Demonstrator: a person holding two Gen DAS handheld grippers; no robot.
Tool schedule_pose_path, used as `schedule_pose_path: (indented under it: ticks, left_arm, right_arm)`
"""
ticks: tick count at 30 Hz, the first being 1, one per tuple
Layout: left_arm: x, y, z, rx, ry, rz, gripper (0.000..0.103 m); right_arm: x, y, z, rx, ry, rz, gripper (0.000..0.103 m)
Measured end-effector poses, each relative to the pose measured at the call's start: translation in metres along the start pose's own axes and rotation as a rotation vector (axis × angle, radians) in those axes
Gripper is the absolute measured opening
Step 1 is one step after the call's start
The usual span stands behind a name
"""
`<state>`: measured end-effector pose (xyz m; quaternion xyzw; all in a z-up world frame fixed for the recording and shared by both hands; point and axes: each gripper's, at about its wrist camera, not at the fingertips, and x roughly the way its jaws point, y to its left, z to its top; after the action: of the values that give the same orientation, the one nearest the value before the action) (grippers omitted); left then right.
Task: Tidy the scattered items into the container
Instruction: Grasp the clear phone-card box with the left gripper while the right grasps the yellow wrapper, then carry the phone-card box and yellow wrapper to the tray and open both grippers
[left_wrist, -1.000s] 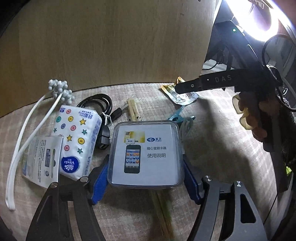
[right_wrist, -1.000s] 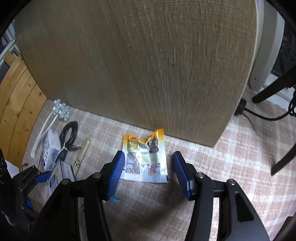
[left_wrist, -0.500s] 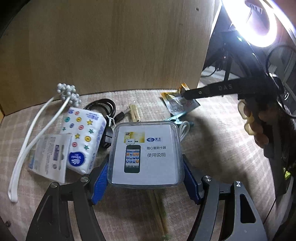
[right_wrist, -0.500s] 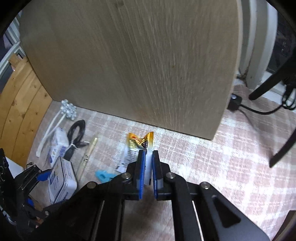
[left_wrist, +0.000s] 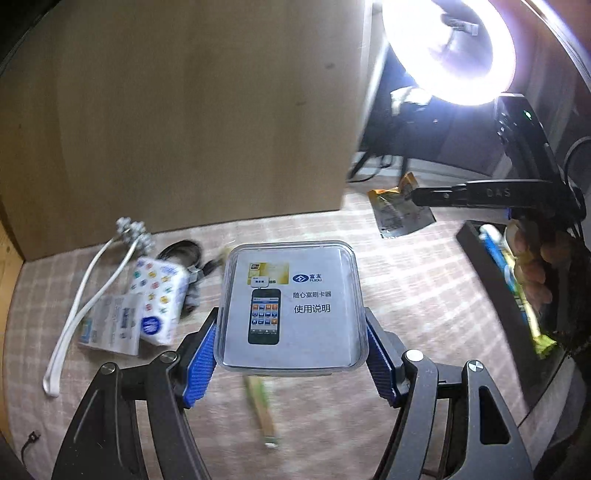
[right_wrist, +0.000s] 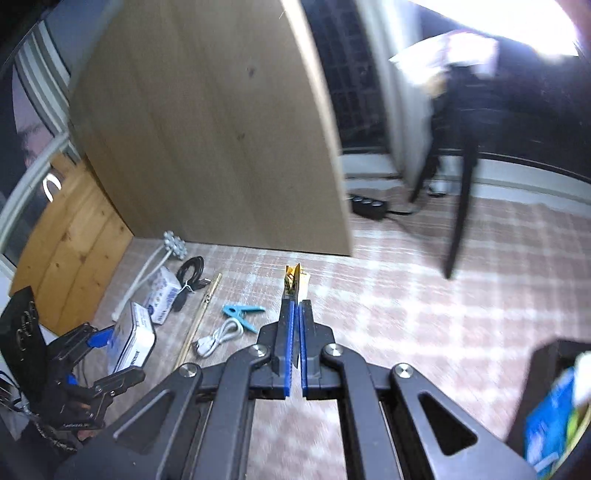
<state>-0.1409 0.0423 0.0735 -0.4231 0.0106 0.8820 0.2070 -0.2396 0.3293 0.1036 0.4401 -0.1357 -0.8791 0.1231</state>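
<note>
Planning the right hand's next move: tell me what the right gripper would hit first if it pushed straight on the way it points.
Probably the checked cloth. The right gripper, shut on the yellow packet, points down at a bare patch; depth is uncertain.

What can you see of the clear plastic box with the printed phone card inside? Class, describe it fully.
The clear plastic box is flat and rectangular with rounded corners and a raised rim. Inside lies a white printed card showing a smartphone, a yellow bank card, a blue logo and Chinese text. The left gripper clamps its two long sides between blue ribbed pads, holding it lifted, face up, above the checked cloth.
</note>
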Motion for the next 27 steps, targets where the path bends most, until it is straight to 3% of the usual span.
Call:
schedule_pose_path:
  ticks: [8, 15, 22, 27]
  left_arm:
    - [-0.013, -0.09, 0.016, 0.119, -0.036, -0.119, 0.068]
    - [-0.005, -0.196, 0.025, 0.261, -0.032, -0.264, 0.068]
    - [0.003, -0.302, 0.028, 0.413, -0.026, -0.385, 0.068]
    - [0.004, -0.362, 0.028, 0.49, -0.023, -0.454, 0.068]
  right_arm:
    - [-0.12, -0.065, -0.042, 0.122, -0.123, -0.106, 0.003]
    - [-0.226, -0.152, -0.07, 0.268, -0.212, -0.287, 0.003]
    - [-0.281, -0.225, -0.097, 0.359, -0.258, -0.416, 0.003]
    - [-0.294, -0.262, -0.106, 0.386, -0.256, -0.471, 0.003]
